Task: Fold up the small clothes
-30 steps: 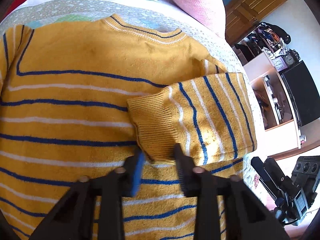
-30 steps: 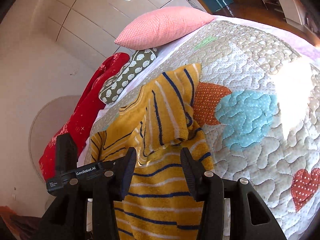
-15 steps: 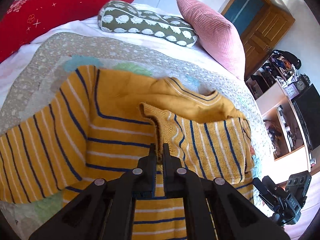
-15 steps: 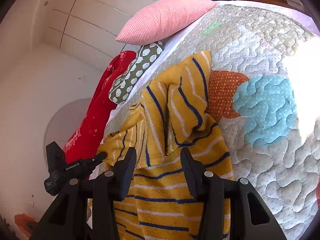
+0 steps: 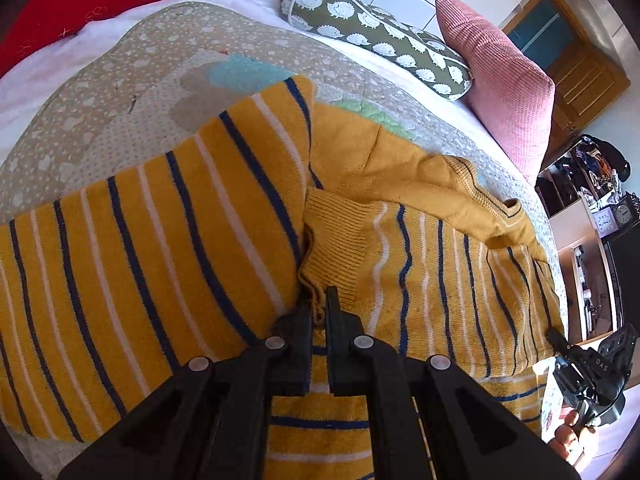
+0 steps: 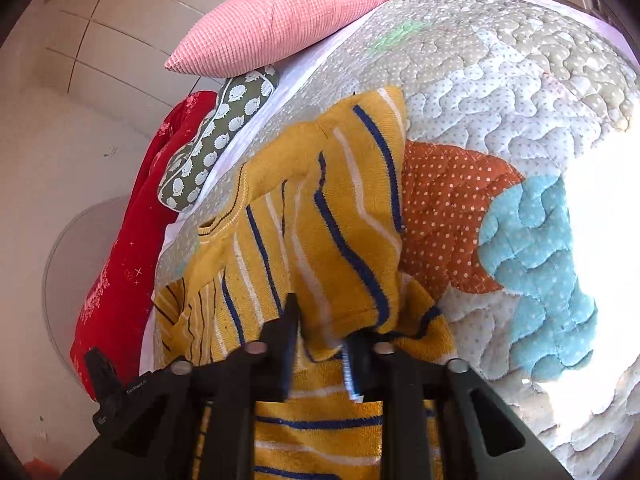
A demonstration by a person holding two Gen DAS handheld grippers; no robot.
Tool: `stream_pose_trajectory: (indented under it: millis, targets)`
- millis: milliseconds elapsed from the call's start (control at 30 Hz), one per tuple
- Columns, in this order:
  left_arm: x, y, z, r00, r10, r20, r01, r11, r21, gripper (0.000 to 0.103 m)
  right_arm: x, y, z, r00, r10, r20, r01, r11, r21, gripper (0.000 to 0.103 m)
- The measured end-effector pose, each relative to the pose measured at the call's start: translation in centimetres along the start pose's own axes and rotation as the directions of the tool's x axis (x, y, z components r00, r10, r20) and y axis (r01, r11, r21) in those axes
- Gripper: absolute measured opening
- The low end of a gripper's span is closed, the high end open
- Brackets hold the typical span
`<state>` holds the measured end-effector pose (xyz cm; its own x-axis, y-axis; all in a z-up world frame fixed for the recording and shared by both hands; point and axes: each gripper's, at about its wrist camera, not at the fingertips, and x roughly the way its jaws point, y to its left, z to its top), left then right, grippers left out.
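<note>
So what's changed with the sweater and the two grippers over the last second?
The left gripper, open a second ago, shut on the ribbed cuff of the folded sleeve and dragged it across the sweater, bunching the collar. The right gripper, open before, has just closed on the sweater's side edge. The quilt and pillows stayed put.

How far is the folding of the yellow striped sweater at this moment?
Done: one sleeve already lies folded across the sweater body. In hand: the left gripper is shut on that sleeve's ribbed cuff, and the right gripper has yellow fabric between its jaws at the sweater's side. Left: the other sleeve lies spread out on the quilt, and the body is not yet folded.
</note>
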<state>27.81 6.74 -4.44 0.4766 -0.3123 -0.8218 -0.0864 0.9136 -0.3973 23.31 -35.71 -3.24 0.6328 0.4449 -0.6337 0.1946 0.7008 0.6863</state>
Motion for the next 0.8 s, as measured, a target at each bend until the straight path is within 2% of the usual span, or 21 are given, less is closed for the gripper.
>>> stream_pose_trajectory:
  millis: [100, 200, 367, 467, 567, 600, 733, 800]
  targets:
    - [-1.3, -0.6, 0.6, 0.999, -0.016, 0.030, 0.015, 1.000, 0.022, 0.005, -3.4, 1.6, 1.5, 0.990, 0.040, 0.133, -0.036, 0.999, -0.035, 0.007]
    - [-1.6, -1.4, 0.7, 0.999, 0.006, 0.044, -0.008, 0.999, 0.053, 0.005, -5.5, 2.2, 1.8, 0.982, 0.039, 0.185, -0.026, 0.997, -0.077, 0.007]
    - [1.0, -1.3, -0.1, 0.995, 0.095, -0.014, -0.094, 0.995, 0.043, 0.006, -3.3, -1.2, -0.1, 0.996, -0.038, 0.081, 0.039, 0.999, -0.015, 0.011]
    - [0.3, -1.1, -0.1, 0.996, 0.093, -0.011, -0.092, 0.995, 0.038, 0.009, -2.6, -3.5, -1.2, 0.999, -0.029, 0.025, 0.027, 0.998, 0.054, 0.012]
    - [-1.7, -0.9, -0.6, 0.999, 0.050, 0.007, -0.051, 0.998, 0.033, 0.012, -4.8, -3.0, -1.7, 0.997, -0.052, 0.049, 0.052, 0.999, 0.004, 0.017]
    - [-2.5, -0.8, -1.1, 0.999, 0.045, 0.013, -0.046, 0.998, 0.035, 0.014, -5.9, -2.5, -1.7, 0.994, -0.075, 0.076, 0.077, 0.997, -0.032, 0.018]
    - [-5.5, -0.4, -3.4, 0.997, 0.019, 0.078, -0.022, 0.999, 0.034, 0.038, -8.8, 0.3, -0.3, 0.964, -0.163, 0.210, 0.194, 0.972, -0.135, 0.018]
    - [-6.2, -0.3, -4.2, 0.994, 0.026, 0.107, -0.031, 0.998, 0.045, 0.039, -8.0, 1.5, 1.2, 0.965, -0.167, 0.204, 0.199, 0.969, -0.147, 0.018]
